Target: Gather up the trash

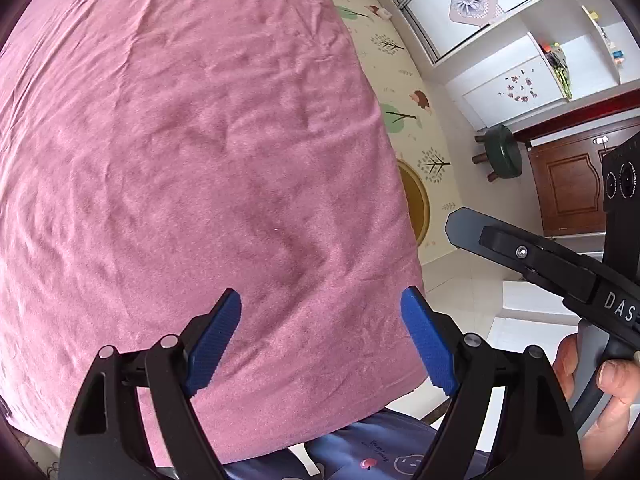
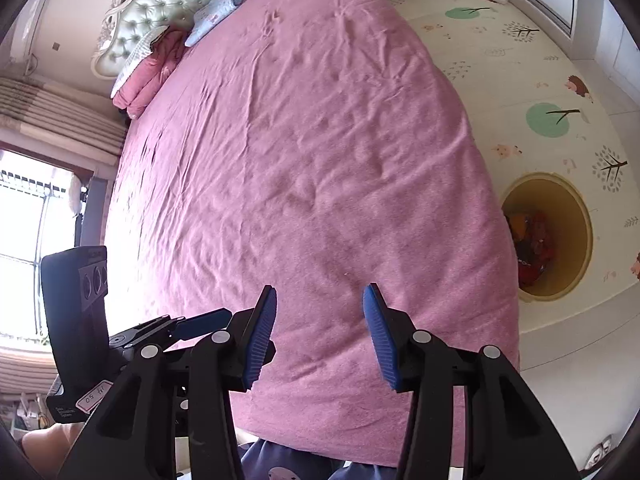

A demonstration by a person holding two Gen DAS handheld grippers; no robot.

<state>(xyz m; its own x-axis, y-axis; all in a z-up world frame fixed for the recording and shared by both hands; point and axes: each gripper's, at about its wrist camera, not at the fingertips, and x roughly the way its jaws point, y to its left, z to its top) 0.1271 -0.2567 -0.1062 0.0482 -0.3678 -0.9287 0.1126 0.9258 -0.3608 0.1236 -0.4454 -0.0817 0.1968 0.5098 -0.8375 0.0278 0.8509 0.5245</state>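
A yellow round trash bin (image 2: 568, 236) stands on the floor mat right of the bed, with red and orange wrappers (image 2: 534, 244) inside; its rim shows in the left wrist view (image 1: 420, 204). My left gripper (image 1: 320, 304) is open and empty above the pink bed sheet (image 1: 180, 140). My right gripper (image 2: 320, 300) is open and empty above the same sheet (image 2: 300, 140). A tiny white speck (image 2: 346, 274) lies on the sheet just ahead of the right gripper; it also shows in the left wrist view (image 1: 277, 229).
Pillows and a folded pink blanket (image 2: 148, 76) lie by the tufted headboard (image 2: 160, 0). A patterned floor mat (image 2: 520, 80) runs along the bed's right side. A green stool (image 1: 504, 152) and white cabinets (image 1: 520, 60) stand beyond. A window (image 2: 24, 240) is at left.
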